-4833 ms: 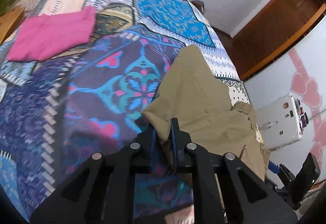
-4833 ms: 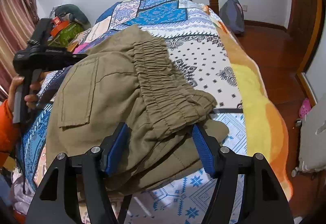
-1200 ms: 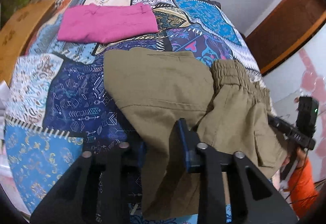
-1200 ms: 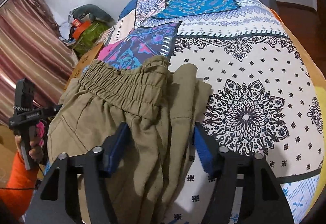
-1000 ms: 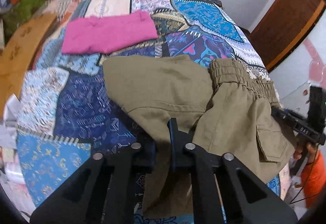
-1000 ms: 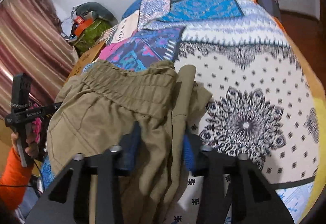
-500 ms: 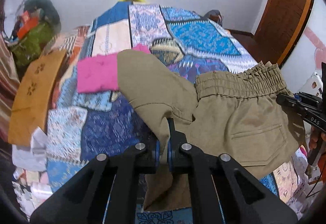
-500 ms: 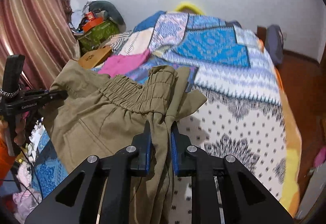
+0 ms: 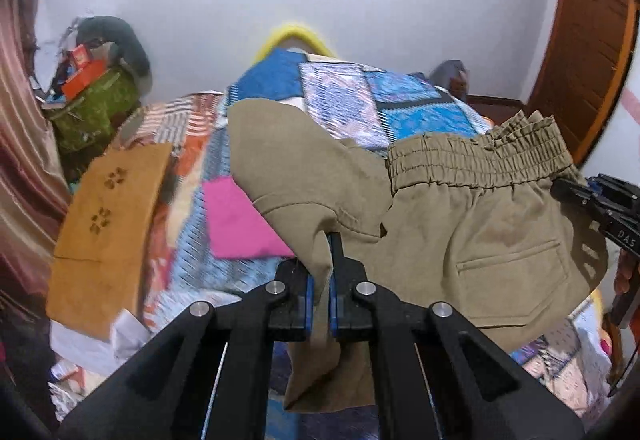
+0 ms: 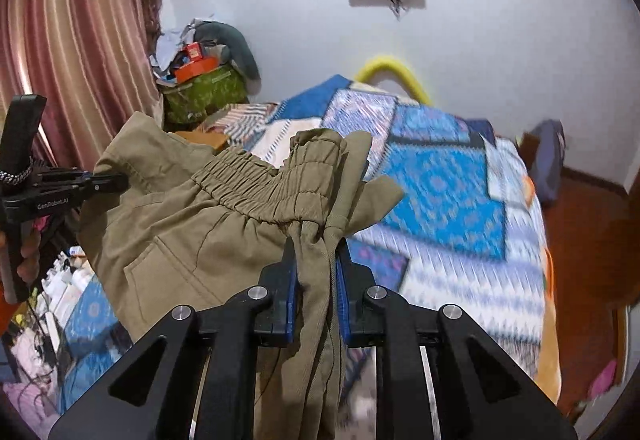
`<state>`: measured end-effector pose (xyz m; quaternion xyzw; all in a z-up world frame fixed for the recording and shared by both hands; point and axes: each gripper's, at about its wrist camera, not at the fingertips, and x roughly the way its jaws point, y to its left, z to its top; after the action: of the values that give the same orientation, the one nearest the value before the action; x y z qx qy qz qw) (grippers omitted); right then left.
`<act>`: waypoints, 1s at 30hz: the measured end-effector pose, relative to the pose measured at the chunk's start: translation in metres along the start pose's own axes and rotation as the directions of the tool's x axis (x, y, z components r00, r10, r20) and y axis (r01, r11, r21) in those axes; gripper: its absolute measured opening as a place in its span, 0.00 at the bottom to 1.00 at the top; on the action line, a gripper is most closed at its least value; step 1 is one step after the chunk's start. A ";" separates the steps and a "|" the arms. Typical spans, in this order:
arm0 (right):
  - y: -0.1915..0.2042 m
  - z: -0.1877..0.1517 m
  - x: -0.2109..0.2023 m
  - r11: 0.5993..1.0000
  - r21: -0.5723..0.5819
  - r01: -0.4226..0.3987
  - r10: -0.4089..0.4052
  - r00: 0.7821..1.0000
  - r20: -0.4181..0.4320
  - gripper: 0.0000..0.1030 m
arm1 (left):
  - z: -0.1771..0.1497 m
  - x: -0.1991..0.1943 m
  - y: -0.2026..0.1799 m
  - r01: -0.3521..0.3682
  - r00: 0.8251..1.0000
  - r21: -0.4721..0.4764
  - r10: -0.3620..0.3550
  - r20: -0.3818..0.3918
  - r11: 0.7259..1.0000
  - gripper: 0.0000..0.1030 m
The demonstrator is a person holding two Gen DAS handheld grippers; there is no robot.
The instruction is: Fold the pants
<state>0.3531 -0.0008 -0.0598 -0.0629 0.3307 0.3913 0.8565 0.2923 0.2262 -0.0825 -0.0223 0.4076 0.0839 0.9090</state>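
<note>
The olive-khaki pants (image 9: 472,224) hang in the air above the bed, stretched between my two grippers, elastic waistband up. My left gripper (image 9: 320,268) is shut on a fold of the pants' left side. My right gripper (image 10: 316,260) is shut on the bunched fabric just under the waistband (image 10: 260,192). The right gripper also shows at the right edge of the left wrist view (image 9: 592,196), the left gripper at the left of the right wrist view (image 10: 96,182). A back pocket (image 9: 512,280) faces the left camera.
The bed with a blue patchwork cover (image 10: 440,176) lies below. A folded pink garment (image 9: 236,220) lies on it. A brown cardboard sheet (image 9: 108,224) and clutter with a green bag (image 9: 92,112) stand at the left, curtains (image 10: 72,40) beyond. A wooden door (image 9: 592,40) is at the right.
Both grippers closed on the pants about a second ago and have lifted them off the bed; the pants now hang spread between them and the cameras look level across the room.
</note>
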 end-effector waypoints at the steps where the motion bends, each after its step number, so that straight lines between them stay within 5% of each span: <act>1: 0.003 0.006 0.006 1.000 -0.010 -0.003 0.003 1.000 0.003 0.14 | 0.005 0.004 0.007 -0.014 1.000 -0.004 0.014 0.002 1.000 0.05; 9: 0.023 0.044 0.083 0.998 -0.057 -0.030 0.030 1.000 0.003 0.14 | 0.031 0.068 0.075 -0.088 0.996 -0.059 0.086 -0.039 0.994 0.05; 18: 0.033 0.049 0.189 0.999 -0.033 -0.028 0.025 0.997 -0.077 0.14 | 0.029 0.166 0.128 -0.119 0.990 -0.120 0.109 -0.085 0.986 0.05; 25: 0.023 0.035 0.262 0.998 -0.054 0.019 -0.030 0.977 -0.213 0.14 | 0.011 0.242 0.148 -0.138 0.978 -0.123 0.115 -0.176 0.983 0.06; 30: 0.014 0.033 0.274 0.998 -0.070 -0.002 -0.019 0.955 -0.297 0.19 | -0.012 0.269 0.174 -0.164 0.963 -0.164 0.122 -0.241 0.973 0.13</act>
<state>0.4906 0.1929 -0.2010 -0.1523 0.4418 0.3851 0.7958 0.4290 0.4323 -0.2859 -0.0855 0.5009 0.1834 0.8415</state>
